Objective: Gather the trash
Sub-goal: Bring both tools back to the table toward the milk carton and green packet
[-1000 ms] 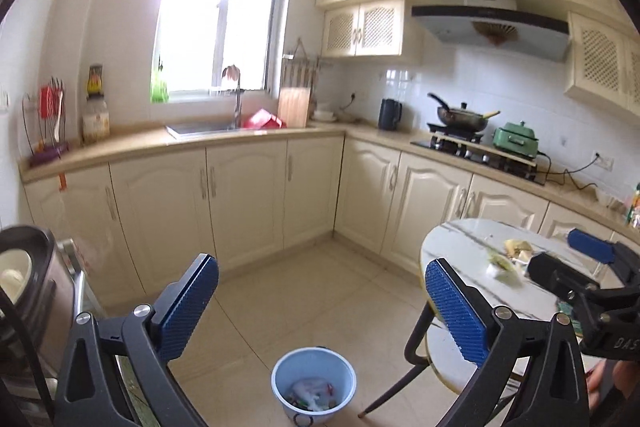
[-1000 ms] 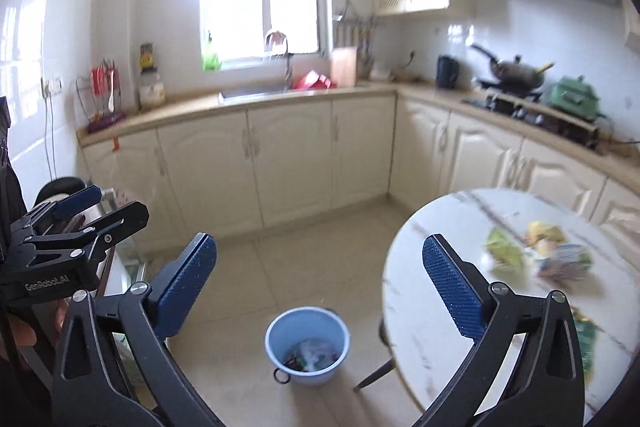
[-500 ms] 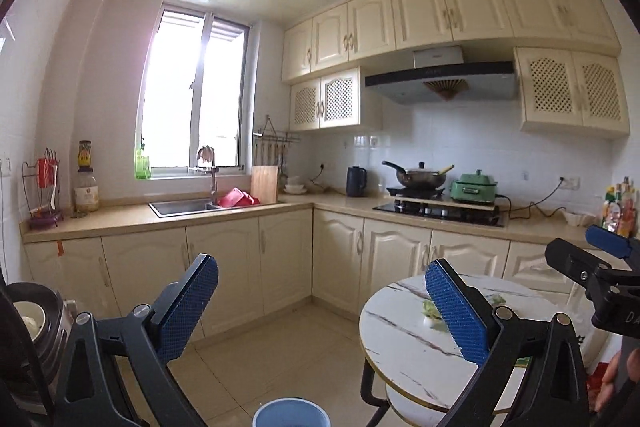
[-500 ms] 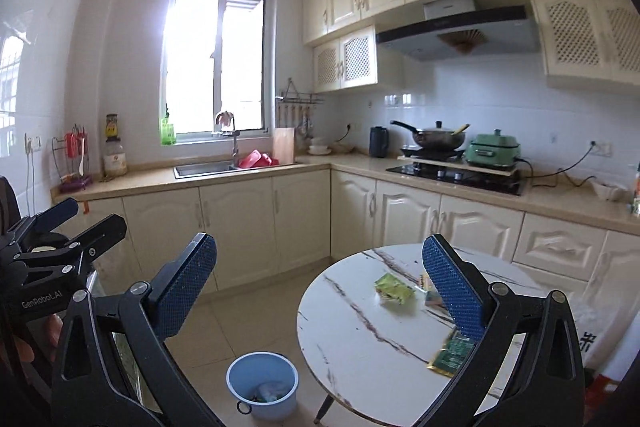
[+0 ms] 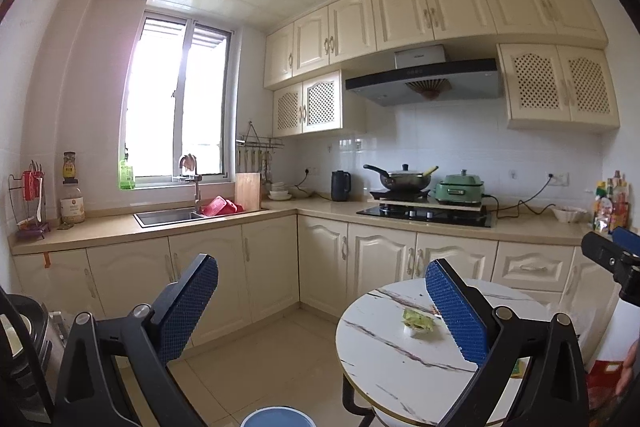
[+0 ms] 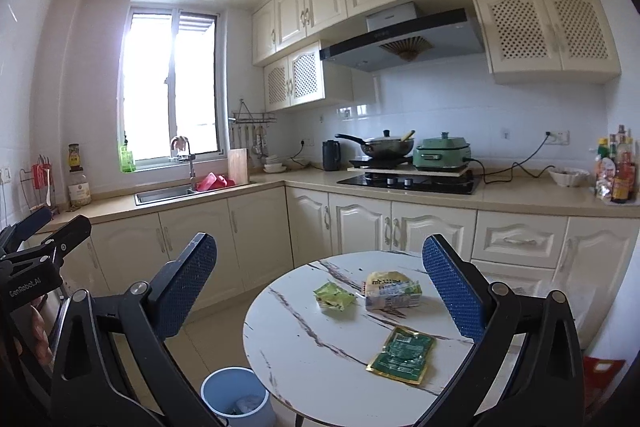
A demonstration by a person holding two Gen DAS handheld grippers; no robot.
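So the trash is all sitting on the round marble desk [image 6: 320, 339] right now: a small light-green wrapper [image 6: 334, 298] toward the far left, a crumpled white-and-yellow pack [image 6: 392, 291] just beside it, and a flat dark-green sachet [image 6: 403, 355] nearer to me, all lying apart from each other. The blue bin [image 6: 236, 397] is standing on the floor just by the desk's left edge, with some scraps already in it. What's changed in the last second is that I've been tilting both cameras up from the bin and floor, so the desk is now coming properly into view. I'm reading that as me lining up for the next pickup. My right claw [image 6: 320, 289] is hanging wide open with nothing in it, well short of the wrappers, and my left claw [image 5: 322, 307] is gaping empty the same way. The dark-green sachet looks like the easiest grab, though being that flat it's probably going to be fiddly to pinch.
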